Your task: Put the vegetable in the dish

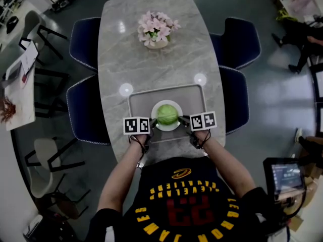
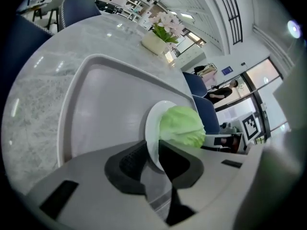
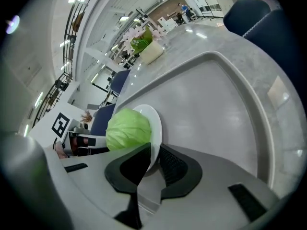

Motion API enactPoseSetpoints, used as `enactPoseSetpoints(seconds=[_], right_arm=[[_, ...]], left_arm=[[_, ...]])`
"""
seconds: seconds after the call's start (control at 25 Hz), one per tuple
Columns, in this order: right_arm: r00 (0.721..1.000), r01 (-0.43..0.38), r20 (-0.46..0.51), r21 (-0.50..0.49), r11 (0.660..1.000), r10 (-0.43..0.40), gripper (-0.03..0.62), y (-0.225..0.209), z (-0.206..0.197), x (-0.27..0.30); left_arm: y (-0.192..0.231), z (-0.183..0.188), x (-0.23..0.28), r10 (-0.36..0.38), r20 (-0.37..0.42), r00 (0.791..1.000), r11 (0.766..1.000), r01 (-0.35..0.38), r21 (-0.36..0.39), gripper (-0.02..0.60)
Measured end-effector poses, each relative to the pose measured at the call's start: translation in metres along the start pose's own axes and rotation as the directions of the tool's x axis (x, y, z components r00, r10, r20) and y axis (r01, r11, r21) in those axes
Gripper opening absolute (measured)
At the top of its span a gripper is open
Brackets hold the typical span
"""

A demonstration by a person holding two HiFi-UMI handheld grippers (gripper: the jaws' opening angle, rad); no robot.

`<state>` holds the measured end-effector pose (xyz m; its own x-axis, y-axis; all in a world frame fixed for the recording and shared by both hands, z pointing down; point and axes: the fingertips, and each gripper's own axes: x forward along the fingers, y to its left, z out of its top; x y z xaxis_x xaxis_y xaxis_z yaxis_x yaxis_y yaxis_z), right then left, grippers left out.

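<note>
A round green cabbage [image 1: 167, 114] rests in a small white dish [image 1: 157, 126] over a grey tray [image 1: 139, 101] near the table's front edge. My left gripper [image 1: 151, 127] is shut on the dish's left rim, and my right gripper [image 1: 185, 121] is shut on its right rim. In the left gripper view the dish's rim [image 2: 149, 128] passes between the jaws of the left gripper [image 2: 152, 158], with the cabbage [image 2: 181, 126] just beyond. The right gripper view shows the same from the other side: the right gripper [image 3: 151, 164], the dish's rim [image 3: 157, 124], the cabbage [image 3: 126, 129].
The tray [image 2: 91, 104] lies on a long marble table [image 1: 161, 64]. A pot of pink flowers [image 1: 157, 30] stands at the table's far end. Dark blue chairs [image 1: 85, 42] [image 1: 242, 42] line both long sides. The tray's raised rim [image 3: 240, 87] surrounds the dish.
</note>
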<state>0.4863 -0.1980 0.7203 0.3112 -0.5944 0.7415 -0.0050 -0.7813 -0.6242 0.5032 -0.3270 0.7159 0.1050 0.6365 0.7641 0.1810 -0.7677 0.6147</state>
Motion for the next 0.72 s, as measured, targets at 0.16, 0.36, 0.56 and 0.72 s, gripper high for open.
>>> enactPoseSetpoints(seconds=[0.16, 0.36, 0.56, 0.72], right_arm=[[0.996, 0.082, -0.032, -0.131, 0.988, -0.086, 0.055, -0.002, -0.001, -0.004], [0.985, 0.17, 0.01, -0.256, 0.952, -0.173, 0.055, -0.008, 0.012, -0.02], [0.987, 0.091, 0.145, -0.165, 0.982, -0.067, 0.055, 0.001, 0.026, -0.046], [0.972, -0.033, 0.228, -0.127, 0.991, 0.061, 0.055, 0.029, 0.033, -0.067]], left_arm=[[0.007, 0.002, -0.006, 0.065, 0.012, 0.998, 0.995, -0.066, 0.071, 0.071], [0.007, 0.003, -0.02, 0.037, 0.054, 0.998, 0.998, -0.039, 0.042, 0.071], [-0.031, 0.008, -0.048, -0.142, 0.177, 0.974, 0.99, 0.14, 0.019, 0.071], [-0.061, 0.01, -0.074, -0.228, 0.253, 0.94, 0.973, 0.214, 0.081, 0.071]])
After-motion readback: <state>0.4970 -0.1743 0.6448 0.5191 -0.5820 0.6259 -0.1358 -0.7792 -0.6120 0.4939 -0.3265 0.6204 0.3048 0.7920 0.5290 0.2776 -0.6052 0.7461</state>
